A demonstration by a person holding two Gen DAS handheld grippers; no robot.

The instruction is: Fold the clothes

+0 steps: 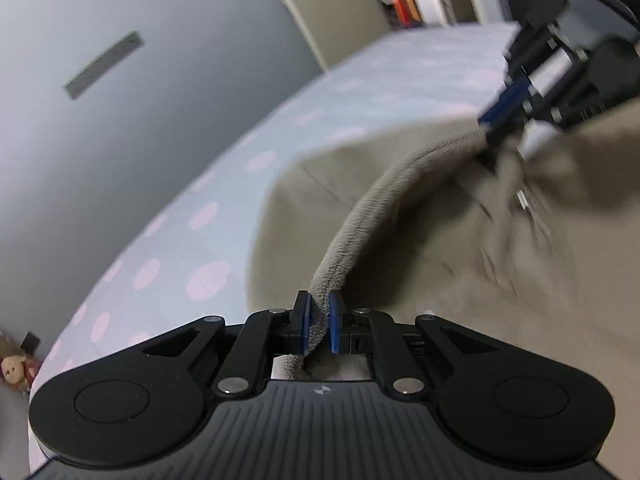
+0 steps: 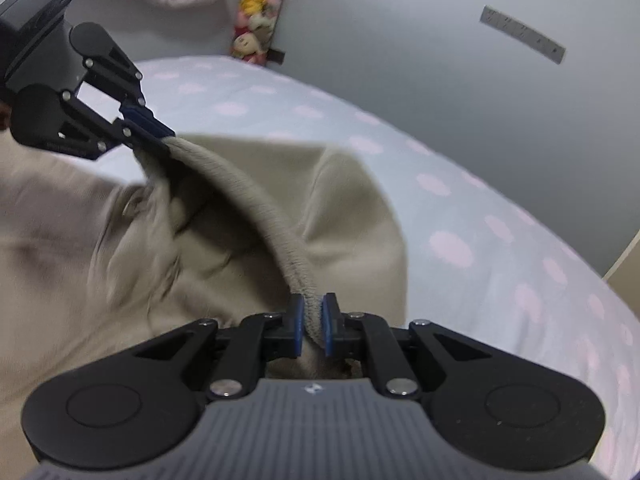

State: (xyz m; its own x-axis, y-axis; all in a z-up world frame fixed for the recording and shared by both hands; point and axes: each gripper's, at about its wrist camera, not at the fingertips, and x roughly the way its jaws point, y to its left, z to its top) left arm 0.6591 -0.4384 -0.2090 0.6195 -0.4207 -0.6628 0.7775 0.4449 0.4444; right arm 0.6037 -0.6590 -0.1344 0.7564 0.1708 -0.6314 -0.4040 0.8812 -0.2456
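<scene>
Garment (image 1: 460, 264): beige, soft fleece-like cloth, lying on the bed with one thick rolled hem (image 2: 256, 208) lifted clear of the rest. The hem runs as a taut band between the two grippers. A small metal part, possibly a zip pull (image 1: 522, 200), shows in the blurred folds; the view is too smeared to be sure.

Left gripper (image 1: 319, 322): black linkage, blue pads, closed tight on one end of the hem, cloth pinched between the pads. Also seen from the right wrist view at upper left (image 2: 154, 130).

Right gripper (image 2: 312, 324): same build, pads clamped on the other end of the hem. Seen from the left wrist view at upper right (image 1: 494, 128), blurred.

Markings: a small white emblem (image 2: 311, 389) on each gripper's ribbed grey body; no readable lettering.

Bed sheet (image 2: 500, 240): pale blue with pink spots, beneath the garment.

Wall (image 1: 120, 140): grey, with a dark oblong plate (image 2: 522, 34), its marks illegible.

Soft toys (image 2: 258, 20): stacked in the corner beyond the bed.
</scene>
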